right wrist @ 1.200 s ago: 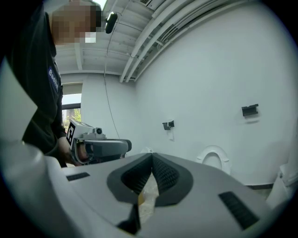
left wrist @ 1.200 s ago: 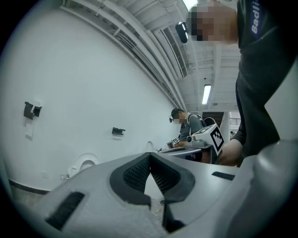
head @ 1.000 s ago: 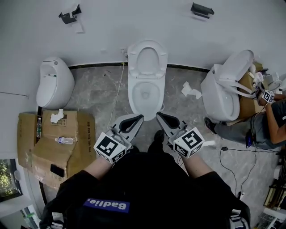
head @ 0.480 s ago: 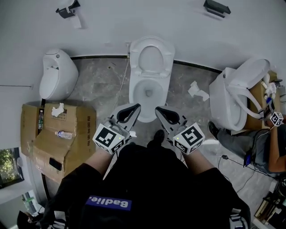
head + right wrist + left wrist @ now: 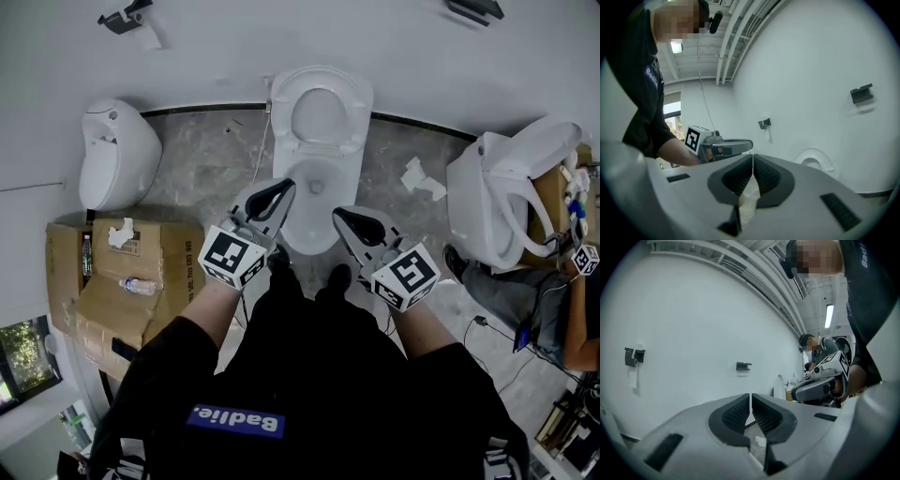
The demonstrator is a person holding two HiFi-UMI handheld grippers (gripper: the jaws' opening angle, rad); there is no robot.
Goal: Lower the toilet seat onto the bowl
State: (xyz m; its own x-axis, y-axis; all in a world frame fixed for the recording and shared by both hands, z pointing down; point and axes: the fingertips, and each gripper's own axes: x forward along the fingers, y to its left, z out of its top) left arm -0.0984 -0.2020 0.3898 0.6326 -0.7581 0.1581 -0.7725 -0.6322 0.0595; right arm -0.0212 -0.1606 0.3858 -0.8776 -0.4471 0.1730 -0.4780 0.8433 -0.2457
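Note:
The white toilet (image 5: 317, 220) stands against the far wall in the head view. Its seat (image 5: 321, 114) is raised and leans back against the wall, leaving the bowl's inside (image 5: 317, 187) uncovered. My left gripper (image 5: 279, 187) is shut and empty, its tip over the bowl's left rim. My right gripper (image 5: 341, 217) is also shut and empty, just right of the bowl's front. In the left gripper view the jaws (image 5: 750, 397) meet, facing the white wall. The right gripper view shows shut jaws (image 5: 753, 157), with the raised seat (image 5: 814, 161) beyond on the right.
A white urinal-like fixture (image 5: 112, 155) and an open cardboard box (image 5: 122, 281) are at the left. A second toilet (image 5: 506, 197) stands at the right beside a crouching person (image 5: 572, 309). Crumpled paper (image 5: 422, 178) and a cable (image 5: 255, 164) lie on the grey floor.
Both grippers have moved forward toward the toilet; the left tip has gone from short of the bowl to over its left rim. The seat has stayed raised.

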